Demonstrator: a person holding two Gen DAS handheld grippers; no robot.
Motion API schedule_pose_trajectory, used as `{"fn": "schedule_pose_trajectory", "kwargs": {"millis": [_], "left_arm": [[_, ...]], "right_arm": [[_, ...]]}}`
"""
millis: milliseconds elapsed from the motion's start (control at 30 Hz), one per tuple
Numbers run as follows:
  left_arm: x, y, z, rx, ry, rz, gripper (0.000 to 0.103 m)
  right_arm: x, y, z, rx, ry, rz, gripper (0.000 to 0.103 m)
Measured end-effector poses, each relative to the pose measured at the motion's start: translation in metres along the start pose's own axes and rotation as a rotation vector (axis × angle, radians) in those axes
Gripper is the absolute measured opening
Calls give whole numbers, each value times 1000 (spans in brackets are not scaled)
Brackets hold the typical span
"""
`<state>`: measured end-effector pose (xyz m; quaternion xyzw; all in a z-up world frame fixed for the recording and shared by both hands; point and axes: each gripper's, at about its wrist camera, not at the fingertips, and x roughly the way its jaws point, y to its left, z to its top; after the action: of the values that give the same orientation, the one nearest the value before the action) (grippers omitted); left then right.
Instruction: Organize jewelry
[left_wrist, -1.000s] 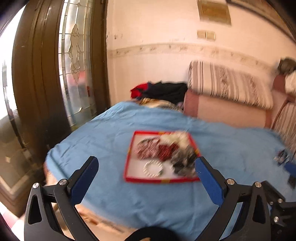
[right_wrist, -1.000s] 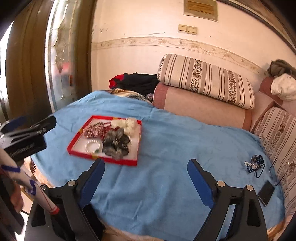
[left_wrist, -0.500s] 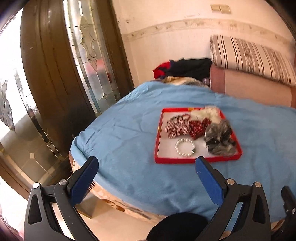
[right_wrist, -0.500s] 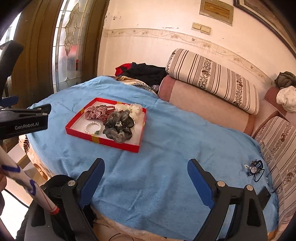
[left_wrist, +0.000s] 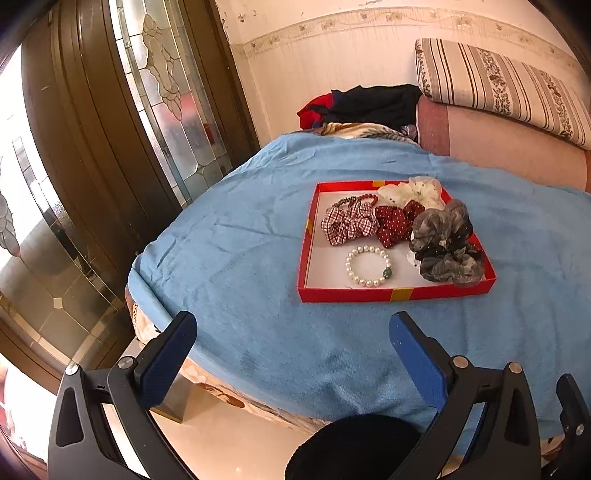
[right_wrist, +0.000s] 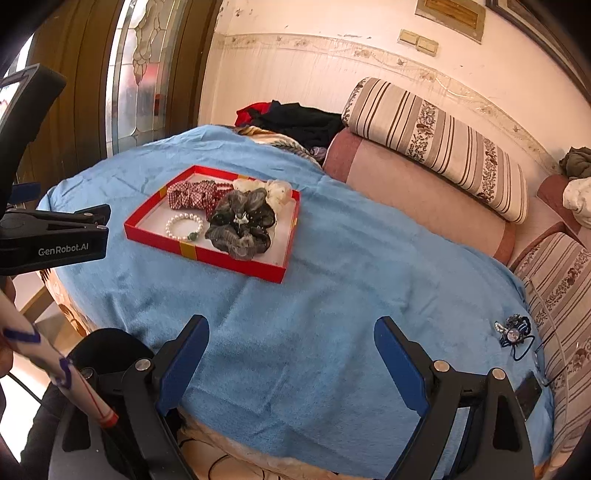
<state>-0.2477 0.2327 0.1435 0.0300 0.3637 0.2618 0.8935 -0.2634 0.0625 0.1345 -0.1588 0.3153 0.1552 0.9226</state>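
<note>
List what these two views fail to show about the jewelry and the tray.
- Beaded bracelet: left wrist view, mostly covered by the checked scrunchie; its full loop is hidden.
- Tray floor under the grey scrunchie: covered in both views.
- Blue trinket: right wrist view, too small to identify.
- Dark flat object: right wrist view, partly behind the right claw.
- Pearl bracelet clasp: too small.

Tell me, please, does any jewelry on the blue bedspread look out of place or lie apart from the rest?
Yes. A small dark blue jewelled piece lies alone on the blue bedspread, far from the red shallow tray that holds the white pearl bracelet and the fabric scrunchies. Beside it lies a dark phone.
</note>
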Motion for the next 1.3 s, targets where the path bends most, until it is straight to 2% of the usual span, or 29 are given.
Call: {"fn": "schedule_pose_trajectory", "kwargs": {"millis": [700,933,1300], "left_arm": [[7,-5,-6,-17,7,-69,103],[0,2,-7,-53,-27,-162,103],[2,3,-7,-54,-25,-156,103]], "right_arm": [[10,5,-3,-3,18,0,94],[7,3,0,15,13,7,94],[9,4,0,15,23,5,94]]}}
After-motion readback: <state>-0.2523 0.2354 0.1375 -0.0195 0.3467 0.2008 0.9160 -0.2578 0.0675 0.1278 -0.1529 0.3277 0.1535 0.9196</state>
